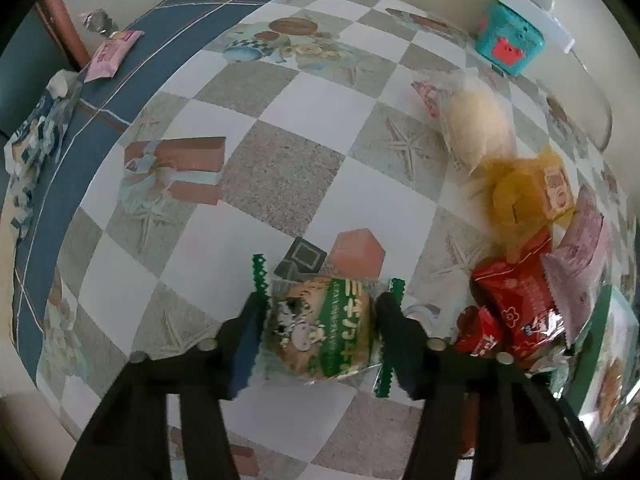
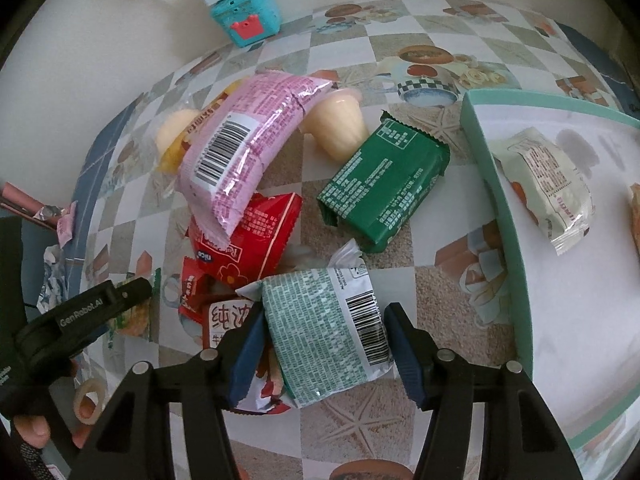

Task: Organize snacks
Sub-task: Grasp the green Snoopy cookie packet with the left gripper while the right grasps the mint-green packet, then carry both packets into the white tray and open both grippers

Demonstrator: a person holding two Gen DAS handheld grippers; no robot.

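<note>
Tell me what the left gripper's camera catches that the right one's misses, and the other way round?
Only the left wrist view shows the left gripper closed on a green-edged cookie pack, plus a pink packet far off on the blue border. Only the right wrist view shows the right gripper clamped on a pale green packet, a dark green pack, and the mint-rimmed tray holding a white packet. Both show the teal toy box, the red packet and the checkered tablecloth.
</note>
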